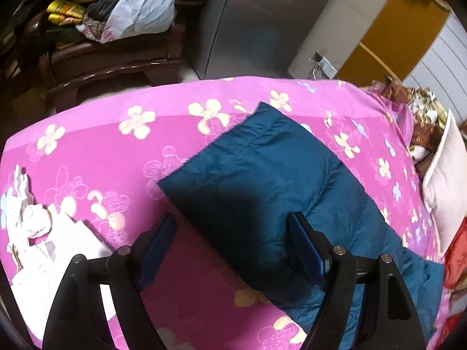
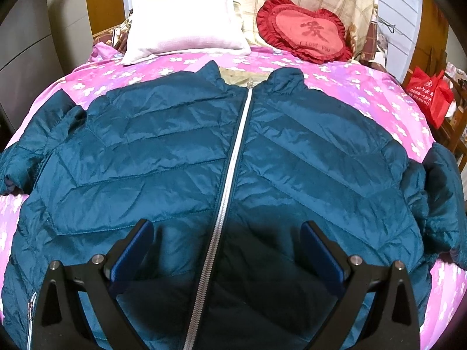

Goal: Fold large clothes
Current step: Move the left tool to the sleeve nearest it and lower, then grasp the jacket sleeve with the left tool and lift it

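A teal quilted puffer jacket (image 2: 181, 160) lies flat, front up, on the pink flowered bedspread (image 2: 364, 87). Its white zipper (image 2: 233, 160) is closed and the collar points toward the pillows. Both sleeves spread out to the sides. My right gripper (image 2: 229, 227) is open above the lower front of the jacket, its jaws either side of the zipper. In the left wrist view the jacket's left sleeve (image 1: 262, 169) lies stretched across the bedspread (image 1: 102, 145). My left gripper (image 1: 233, 218) is open and empty just above the sleeve's near edge.
A white pillow (image 2: 186, 26) and a red heart cushion (image 2: 306, 33) lie at the head of the bed. White papers and plastic (image 1: 38, 233) lie on the bed's left side. A wooden bench with bags (image 1: 116, 29) stands beyond the bed. A red bag (image 2: 432, 93) sits at right.
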Tool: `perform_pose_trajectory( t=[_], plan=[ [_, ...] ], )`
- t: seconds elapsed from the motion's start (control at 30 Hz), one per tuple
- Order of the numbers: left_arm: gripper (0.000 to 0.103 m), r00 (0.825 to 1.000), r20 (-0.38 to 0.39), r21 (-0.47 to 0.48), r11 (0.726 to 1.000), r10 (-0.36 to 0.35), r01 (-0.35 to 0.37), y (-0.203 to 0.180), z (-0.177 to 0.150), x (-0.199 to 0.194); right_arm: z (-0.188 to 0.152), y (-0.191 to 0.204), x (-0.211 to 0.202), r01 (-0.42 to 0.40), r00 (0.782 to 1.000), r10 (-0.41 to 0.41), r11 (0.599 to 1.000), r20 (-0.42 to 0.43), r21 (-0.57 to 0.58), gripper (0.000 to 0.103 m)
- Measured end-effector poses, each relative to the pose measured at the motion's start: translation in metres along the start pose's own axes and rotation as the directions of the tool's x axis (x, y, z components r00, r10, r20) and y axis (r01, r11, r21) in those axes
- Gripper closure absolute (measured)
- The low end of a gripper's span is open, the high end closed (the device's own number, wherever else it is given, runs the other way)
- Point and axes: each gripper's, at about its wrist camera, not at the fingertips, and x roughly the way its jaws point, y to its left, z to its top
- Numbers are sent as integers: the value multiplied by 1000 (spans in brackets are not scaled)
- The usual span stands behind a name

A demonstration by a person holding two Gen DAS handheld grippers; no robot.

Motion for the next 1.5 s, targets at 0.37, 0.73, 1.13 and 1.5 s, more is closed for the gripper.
perform_pose_trajectory(
  t=[0.37,0.73,1.13,1.5],
  plan=[
    [86,1000,-12,71,997,-19,20,-21,-1,7,-2,-1,3,-3,1000,3,1000,-1,4,1],
    [103,966,36,116,961,-257,251,-50,-8,-54,-8,-7,-1,3,1000,-3,1000,-10,11,1],
    [103,842,-33,367,777,-539,512,-137,-67,-163,-18,-19,-21,8,1000,-8,1000,5,25,1],
    [103,781,-187,609,553,-596,568,-209,-187,-229,-29,-50,-41,21,1000,-22,997,20,72,1]
  ],
)
